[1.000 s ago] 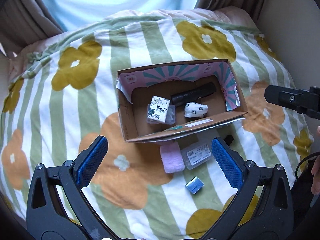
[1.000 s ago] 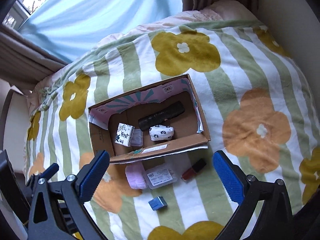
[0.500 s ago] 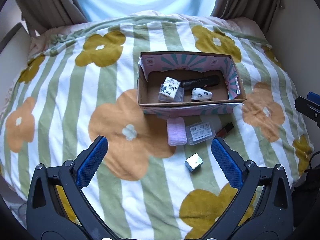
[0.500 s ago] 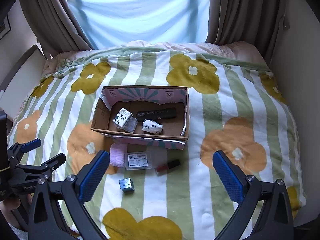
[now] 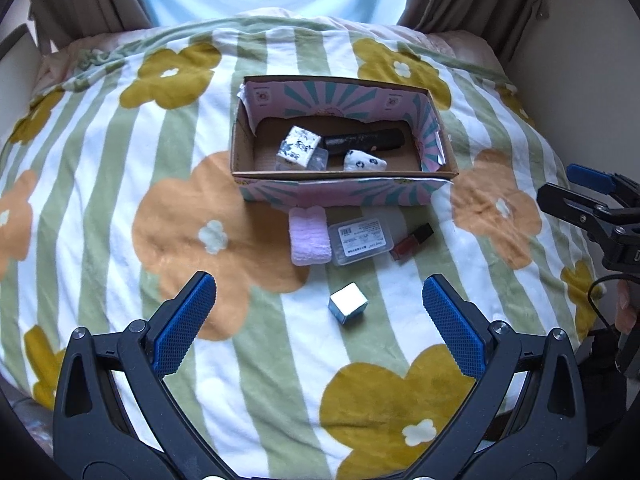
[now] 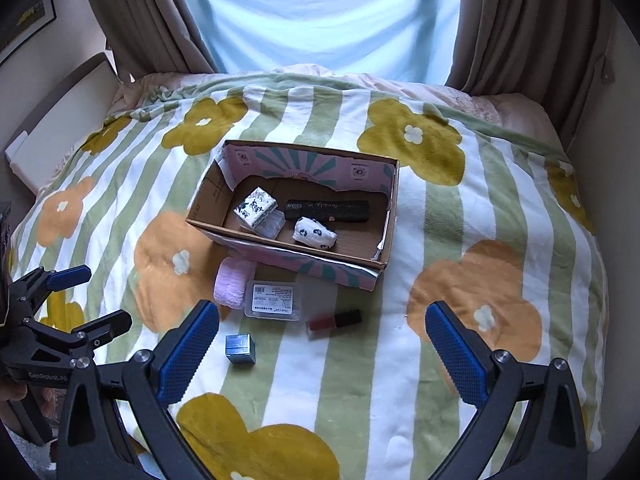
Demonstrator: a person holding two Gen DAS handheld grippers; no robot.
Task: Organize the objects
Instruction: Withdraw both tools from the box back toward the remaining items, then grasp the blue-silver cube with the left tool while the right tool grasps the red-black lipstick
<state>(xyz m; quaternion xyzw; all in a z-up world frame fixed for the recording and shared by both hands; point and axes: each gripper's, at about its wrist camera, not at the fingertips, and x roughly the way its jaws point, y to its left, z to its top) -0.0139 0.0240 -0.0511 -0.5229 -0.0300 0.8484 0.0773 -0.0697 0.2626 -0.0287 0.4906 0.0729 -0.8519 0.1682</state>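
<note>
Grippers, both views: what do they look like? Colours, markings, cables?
Both alike: the left gripper and the right gripper have black plastic arms, silver pivot screws and blue cross-hatched pads. White "GenRobot.AI" lettering shows on the left one in the right view; a black cable trails beside the right one.

The left tongs [image 6: 96, 300] carry the white lettering "GenRobot.AI" on their black frame. The label on the clear plastic case [image 6: 274, 300] is too small to read.

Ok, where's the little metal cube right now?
The cube lies on the blanket outside the box, nearest the camera in both wrist views, just in front of the pink cloth and clear case.
</note>
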